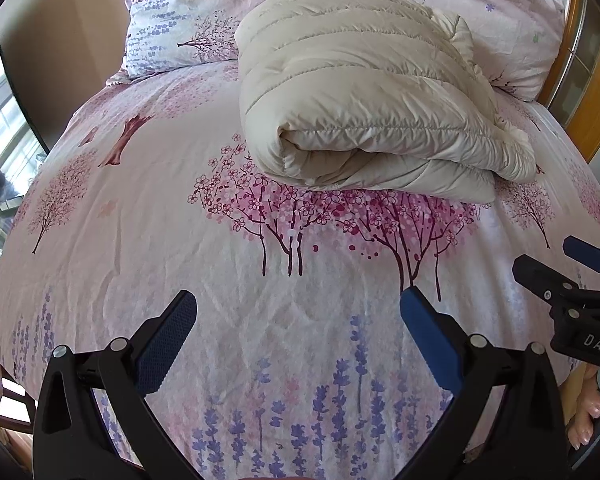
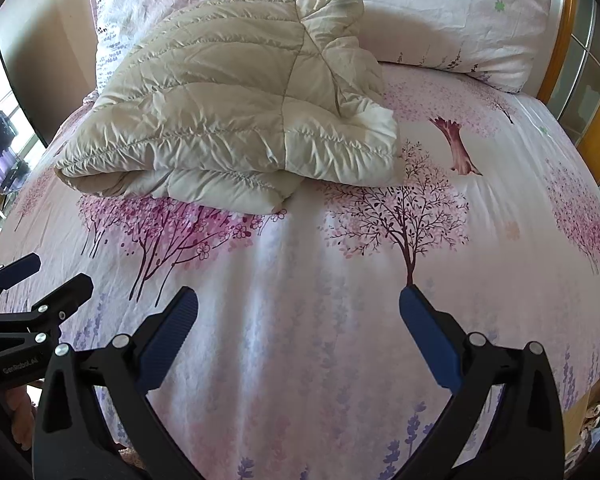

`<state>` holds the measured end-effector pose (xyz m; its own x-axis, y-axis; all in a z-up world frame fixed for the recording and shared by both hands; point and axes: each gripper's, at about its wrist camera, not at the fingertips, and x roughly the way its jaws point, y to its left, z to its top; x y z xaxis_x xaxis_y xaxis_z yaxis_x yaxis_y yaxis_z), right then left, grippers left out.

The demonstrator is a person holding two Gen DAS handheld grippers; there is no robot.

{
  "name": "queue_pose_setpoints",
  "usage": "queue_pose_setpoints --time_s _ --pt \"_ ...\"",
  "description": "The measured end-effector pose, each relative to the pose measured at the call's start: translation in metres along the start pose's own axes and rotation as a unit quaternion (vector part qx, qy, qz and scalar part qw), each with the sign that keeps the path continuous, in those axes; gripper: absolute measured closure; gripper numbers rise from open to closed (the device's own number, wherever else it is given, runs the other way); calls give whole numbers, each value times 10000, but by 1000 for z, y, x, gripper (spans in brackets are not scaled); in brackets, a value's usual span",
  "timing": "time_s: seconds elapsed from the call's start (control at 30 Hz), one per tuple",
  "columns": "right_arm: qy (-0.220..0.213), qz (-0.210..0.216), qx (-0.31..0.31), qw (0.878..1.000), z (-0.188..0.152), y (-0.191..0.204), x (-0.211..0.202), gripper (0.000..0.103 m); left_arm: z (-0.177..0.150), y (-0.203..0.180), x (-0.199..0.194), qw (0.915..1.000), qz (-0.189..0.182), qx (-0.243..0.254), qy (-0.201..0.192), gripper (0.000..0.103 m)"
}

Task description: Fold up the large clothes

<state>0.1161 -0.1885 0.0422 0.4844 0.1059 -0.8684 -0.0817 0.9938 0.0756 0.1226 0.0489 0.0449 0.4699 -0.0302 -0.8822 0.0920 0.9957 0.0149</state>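
1. Clearly, the cream quilted jacket [image 1: 364,92] lies folded into a thick, compact bundle on the bed sheet [image 1: 172,240]. It sits toward the head of the bed, just in front of the pillows [image 1: 172,12]. Its rounded fold faces the cameras and its looser edges trail off to the right.

2. The left gripper [image 1: 298,320] hovers over bare sheet, near the foot side and well apart from the bundle. Its blue-padded jaws are spread wide and nothing is between them.

3. The right gripper [image 2: 298,320] is likewise spread wide and empty, hanging beside the left one. Each shows at the edge of the other's view, so the two are held level and close together.

4. Both tools being back and unloaded suggests the folding is largely done. The bundle keeps its shape unaided, probably because the puffy layers rest on one another.

5. A crumpled flap [image 2: 340,40] on top looks untidy. If another step remains, it is likely tucking or pressing that part flat. Slippery, springy fabric like this may puff open again.
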Motion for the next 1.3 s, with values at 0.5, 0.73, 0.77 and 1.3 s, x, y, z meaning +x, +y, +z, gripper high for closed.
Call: queue_pose_setpoints --time_s 0.5,0.73,0.77,1.3 --pt "12 -3 30 10000 0 -1 2 2 0 0 2 10000 24 -16 25 1" --pt "16 2 30 10000 0 -1 2 2 1 1 2 10000 19 -13 22 1" --pt "17 -1 29 10000 0 -1 2 2 1 1 2 10000 18 -13 21 1" --pt "23 10 33 10000 0 -1 3 2 1 1 4 10000 -26 -42 38 1"
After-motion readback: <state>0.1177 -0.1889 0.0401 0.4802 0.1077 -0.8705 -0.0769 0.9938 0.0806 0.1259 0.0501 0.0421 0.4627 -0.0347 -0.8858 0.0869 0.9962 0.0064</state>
